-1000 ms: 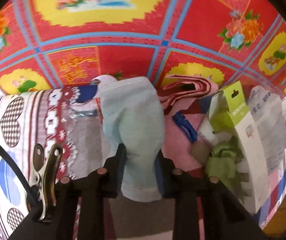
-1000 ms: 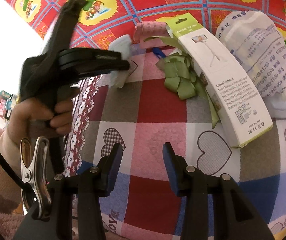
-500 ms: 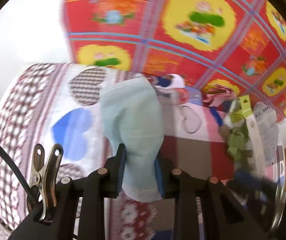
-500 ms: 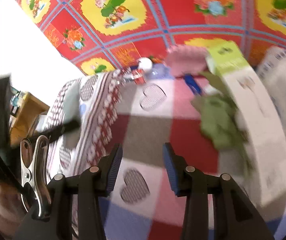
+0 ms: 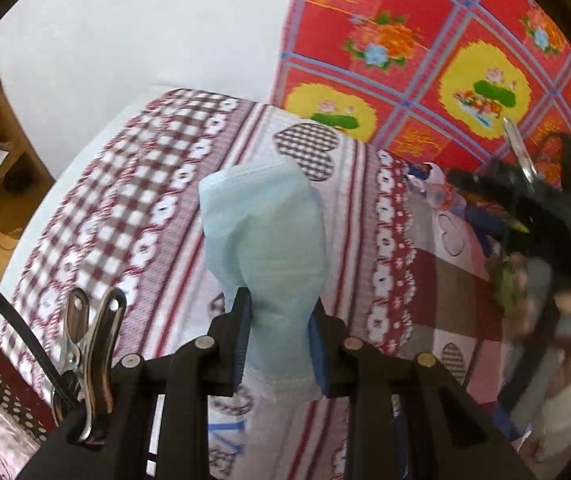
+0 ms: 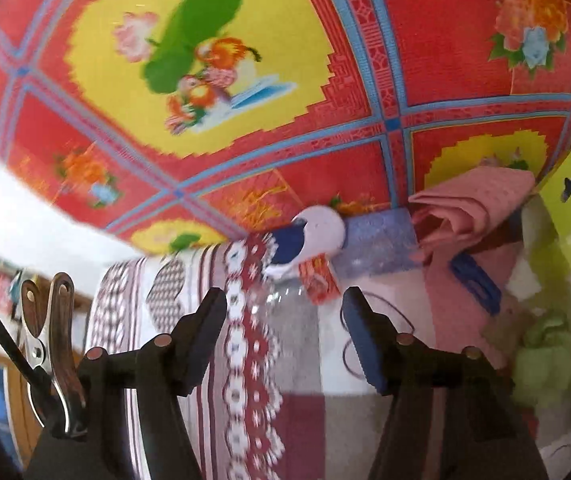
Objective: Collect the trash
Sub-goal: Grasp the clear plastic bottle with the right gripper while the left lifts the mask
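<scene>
Clear bottle (image 6: 285,304) lying flat on patchwork cloth (image 6: 365,412), straight ahead of right gripper (image 6: 281,336).

Long axis running away toward white cap (image 6: 323,226); jaws just widened, empty, straddling the body. Left gripper (image 5: 279,344) farther off, clamped on pale face mask (image 5: 263,236).

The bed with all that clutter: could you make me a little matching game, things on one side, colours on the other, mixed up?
Things:
1. face mask
2. folded cloth
3. ribbon
4. clip

Colours:
A. dark blue
B. pink
C. pale blue
D. olive green

Pairs: 1-C, 2-B, 3-D, 4-A
</scene>
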`<state>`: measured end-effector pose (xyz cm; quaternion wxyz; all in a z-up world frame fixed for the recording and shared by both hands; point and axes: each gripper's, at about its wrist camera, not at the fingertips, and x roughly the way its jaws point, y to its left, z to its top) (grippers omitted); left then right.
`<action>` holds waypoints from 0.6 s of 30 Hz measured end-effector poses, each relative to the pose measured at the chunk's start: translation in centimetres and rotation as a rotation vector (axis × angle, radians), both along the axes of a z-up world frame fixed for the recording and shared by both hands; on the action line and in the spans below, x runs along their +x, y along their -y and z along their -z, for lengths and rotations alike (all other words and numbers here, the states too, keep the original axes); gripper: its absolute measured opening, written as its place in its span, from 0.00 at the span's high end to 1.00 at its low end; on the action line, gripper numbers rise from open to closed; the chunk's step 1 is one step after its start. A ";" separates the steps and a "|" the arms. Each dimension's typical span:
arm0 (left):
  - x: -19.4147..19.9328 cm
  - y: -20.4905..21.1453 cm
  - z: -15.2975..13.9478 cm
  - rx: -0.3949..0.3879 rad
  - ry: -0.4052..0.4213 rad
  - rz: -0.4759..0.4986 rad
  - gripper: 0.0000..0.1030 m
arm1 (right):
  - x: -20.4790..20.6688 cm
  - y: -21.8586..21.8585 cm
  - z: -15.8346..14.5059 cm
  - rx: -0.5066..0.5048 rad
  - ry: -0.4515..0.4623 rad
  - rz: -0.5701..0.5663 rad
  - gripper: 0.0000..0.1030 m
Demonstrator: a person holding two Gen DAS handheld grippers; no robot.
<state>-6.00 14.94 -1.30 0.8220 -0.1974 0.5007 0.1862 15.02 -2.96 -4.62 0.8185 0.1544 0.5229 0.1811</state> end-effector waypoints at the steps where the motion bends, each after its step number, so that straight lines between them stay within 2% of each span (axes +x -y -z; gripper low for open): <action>1: -0.5 -0.4 0.0 0.001 -0.003 -0.012 0.73 | 0.2 -0.3 0.2 -0.012 0.003 0.012 0.39; 11: -4.5 -3.7 -0.3 -0.037 0.009 -0.110 0.73 | 2.4 -2.9 2.3 -0.172 -0.009 0.100 0.40; 13: -4.9 -4.0 -0.3 -0.037 0.008 -0.118 0.73 | 2.6 -2.7 2.9 -0.176 -0.026 0.132 0.47; 15: -5.2 -4.4 -0.4 -0.034 0.005 -0.123 0.73 | 2.4 -2.7 2.9 -0.199 -0.001 0.134 0.64; 18: -5.6 -4.9 -0.5 -0.037 0.012 -0.129 0.73 | 1.7 -2.6 3.1 -0.206 0.011 0.115 0.65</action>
